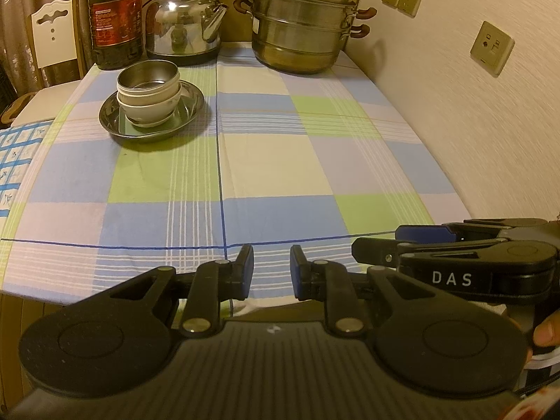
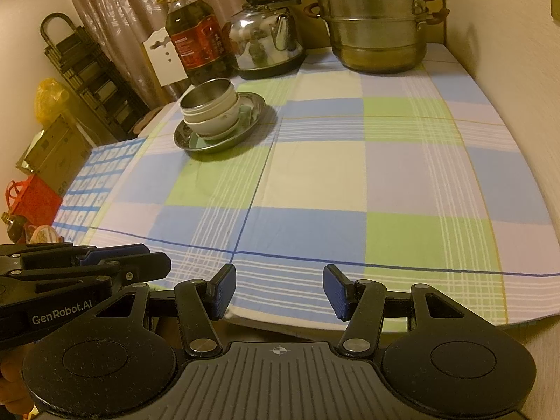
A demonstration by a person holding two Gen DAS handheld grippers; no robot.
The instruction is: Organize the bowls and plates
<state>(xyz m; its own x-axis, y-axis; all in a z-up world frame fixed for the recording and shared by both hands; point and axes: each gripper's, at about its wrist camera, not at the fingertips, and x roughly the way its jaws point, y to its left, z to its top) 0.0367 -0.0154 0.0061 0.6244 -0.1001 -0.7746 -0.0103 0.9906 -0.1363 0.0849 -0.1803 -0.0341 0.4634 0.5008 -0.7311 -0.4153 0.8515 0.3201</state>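
left claw [image 1: 272,269] narrow gap, right claw [image 2: 279,291] wider, both empty

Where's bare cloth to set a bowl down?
Free: the checked cloth from the near edge back to the steamer pot, right of the plate holding stacked bowls. Crowded: back edge, with oil bottle, kettle and pot.

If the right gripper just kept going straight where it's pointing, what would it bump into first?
Probably just the checked tablecloth. The right gripper tilts down at bare cloth, jaws open and empty. The stacked bowls sit off to its left, though depth is hard to judge.
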